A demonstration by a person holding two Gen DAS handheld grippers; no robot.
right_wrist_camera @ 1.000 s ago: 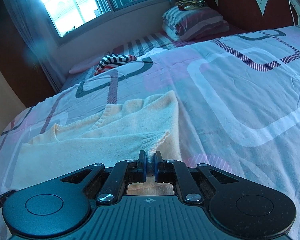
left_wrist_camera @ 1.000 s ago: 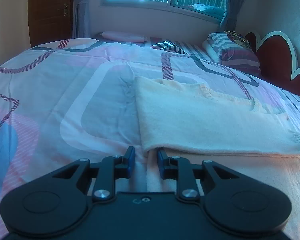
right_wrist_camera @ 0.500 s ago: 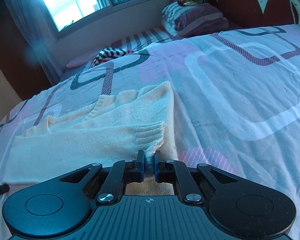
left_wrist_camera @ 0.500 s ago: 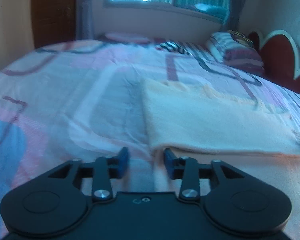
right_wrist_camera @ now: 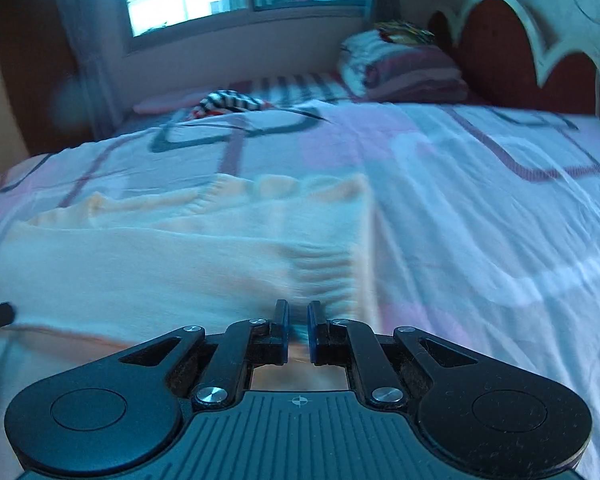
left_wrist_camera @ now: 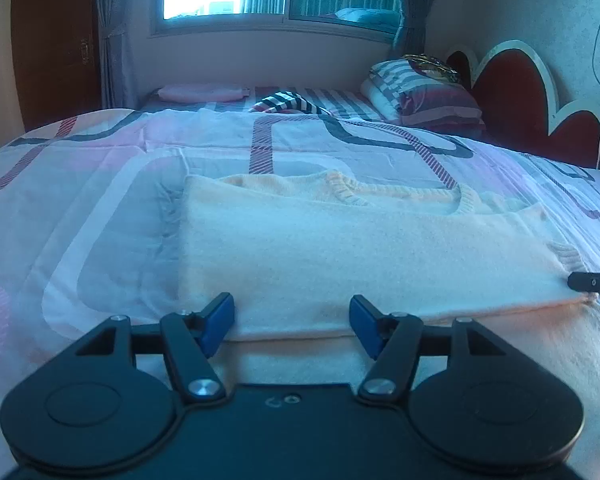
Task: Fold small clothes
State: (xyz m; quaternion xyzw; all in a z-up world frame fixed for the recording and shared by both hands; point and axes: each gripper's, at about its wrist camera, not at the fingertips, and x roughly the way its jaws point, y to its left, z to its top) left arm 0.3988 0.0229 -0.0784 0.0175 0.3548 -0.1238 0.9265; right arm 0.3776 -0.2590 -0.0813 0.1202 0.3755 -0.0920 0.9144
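A cream knitted sweater [left_wrist_camera: 340, 256] lies folded on the patterned bedspread [left_wrist_camera: 100, 208], its ribbed collar at the far side. My left gripper [left_wrist_camera: 292, 320] is open and empty, its jaws wide apart just above the near fold edge. In the right wrist view, the sweater [right_wrist_camera: 160, 264] shows blurred, with its ribbed cuff [right_wrist_camera: 324, 272] by my right gripper [right_wrist_camera: 298, 328]. The right jaws stand a narrow gap apart with the cloth edge between them. The right gripper's tip shows in the left wrist view [left_wrist_camera: 592, 282] at the sweater's right corner.
A striped garment [left_wrist_camera: 288, 103] lies at the far end of the bed. Stacked striped pillows [left_wrist_camera: 420, 92] sit by the red headboard [left_wrist_camera: 520, 92]. A pink pillow [left_wrist_camera: 202, 92] lies under the window. A wooden door [left_wrist_camera: 56, 40] stands at the left.
My left gripper has opened wide and moved right, over the near fold edge. The right gripper's jaws have parted slightly, and the cuff now lies flatter.
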